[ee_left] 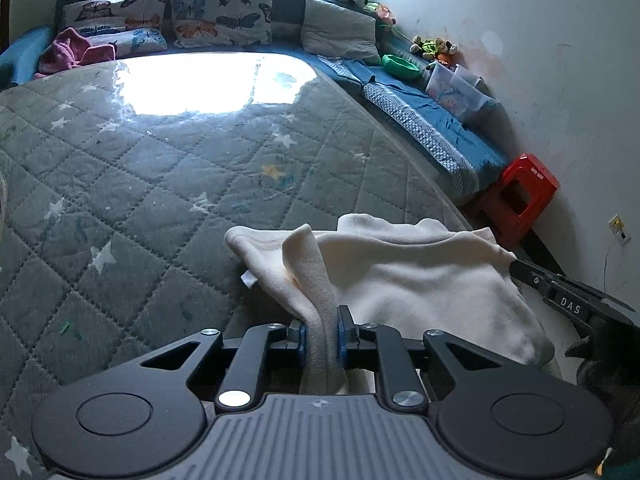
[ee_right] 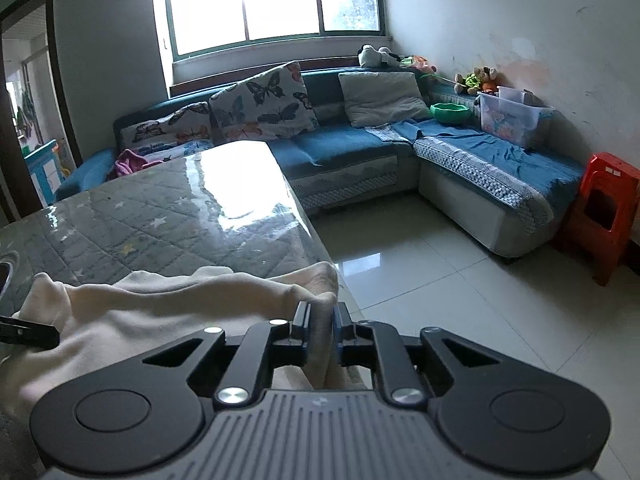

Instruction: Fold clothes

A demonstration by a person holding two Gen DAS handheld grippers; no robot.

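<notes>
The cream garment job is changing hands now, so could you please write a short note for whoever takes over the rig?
Left gripper: shut on a fold of the cream garment.
Right gripper: shut on the garment's edge by the table's right side.
Garment lies bunched on the quilted table cover, near corner.
Done: both edges gripped; no neat fold visible yet.
Left: lay it flat, fold, smooth.
</notes>
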